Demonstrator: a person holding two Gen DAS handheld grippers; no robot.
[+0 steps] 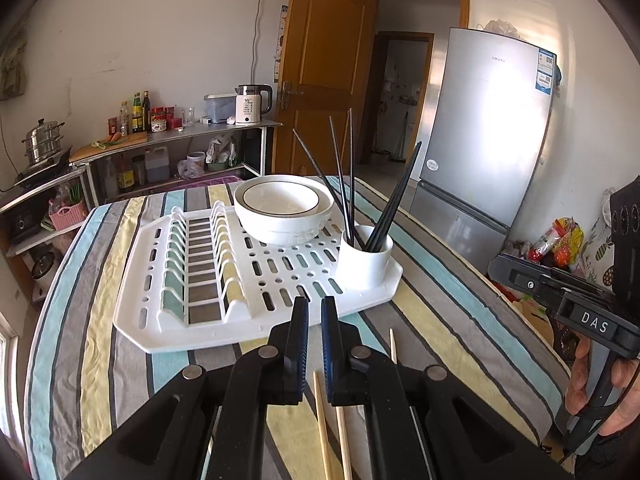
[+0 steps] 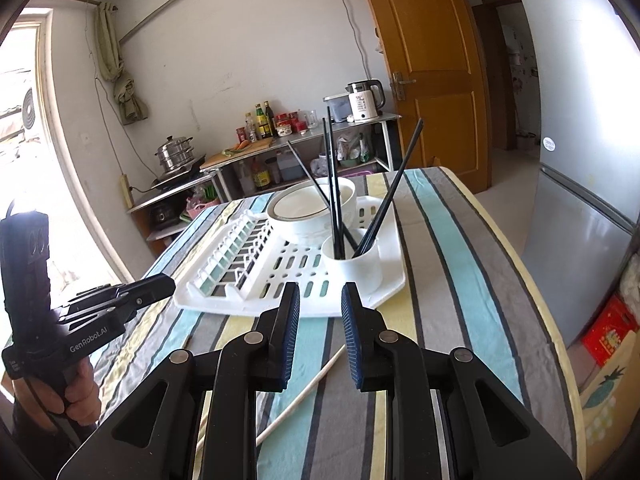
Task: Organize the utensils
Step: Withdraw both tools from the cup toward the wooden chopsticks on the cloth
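A white cup [image 1: 364, 264] [image 2: 354, 260] holding several black chopsticks [image 1: 350, 184] [image 2: 332, 184] stands on the near right corner of a white dish rack [image 1: 180, 340] [image 2: 240, 304]. Stacked white bowls [image 1: 284, 208] [image 2: 308, 208] sit behind it. Pale wooden chopsticks [image 1: 322, 416] [image 2: 304, 392] lie loose on the striped cloth in front of the rack. My left gripper [image 1: 315, 320] hovers over them, shut and holding nothing; it also shows at the left of the right wrist view [image 2: 160, 284]. My right gripper [image 2: 320, 316] is open above one wooden chopstick, with nothing between its pads.
The striped table [image 1: 460, 280] [image 2: 460, 240] drops off at its right edge toward a silver fridge [image 1: 488, 120] [image 2: 580, 120]. Beyond the far edge stands a metal shelf with a kettle [image 1: 250, 106] [image 2: 364, 100] and bottles. A person's hands [image 1: 592, 380] [image 2: 68, 396] grip both handles.
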